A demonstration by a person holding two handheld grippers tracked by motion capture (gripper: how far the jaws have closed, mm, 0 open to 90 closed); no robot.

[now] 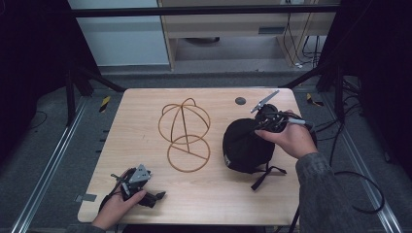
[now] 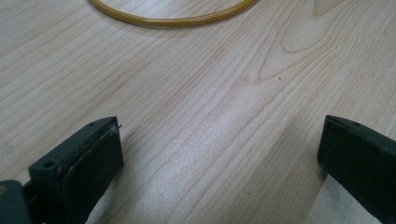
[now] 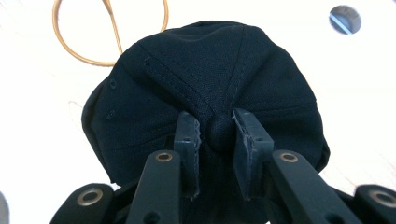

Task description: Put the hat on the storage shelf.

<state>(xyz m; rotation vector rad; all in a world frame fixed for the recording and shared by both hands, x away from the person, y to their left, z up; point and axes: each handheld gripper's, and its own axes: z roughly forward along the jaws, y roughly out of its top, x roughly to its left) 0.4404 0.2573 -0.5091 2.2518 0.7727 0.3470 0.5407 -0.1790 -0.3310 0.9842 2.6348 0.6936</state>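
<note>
Your right gripper [image 3: 217, 133] is pinched tight on the little round button atop the black cap [image 3: 205, 88], woven fabric with stitched seams, over the right side of the pale wood table [image 1: 145, 194]. Up high you see the thin wire cap frame [image 1: 184, 136] beside it. Your left gripper [image 2: 219, 154] rests spread wide, nothing between.

No legible text, label, brand, number or sign anywhere in my views. Black cap [image 3: 205, 88] in my right gripper [image 3: 217, 133]: plain fabric, no logo or lettering readable. Wooden table [image 2: 210, 116]: bare grain, no markings. Yellow-black striped tape [image 1: 104, 103] on floor beside table: hazard pattern only, no words. Wire frame [image 1: 184, 136]: unmarked.
</note>
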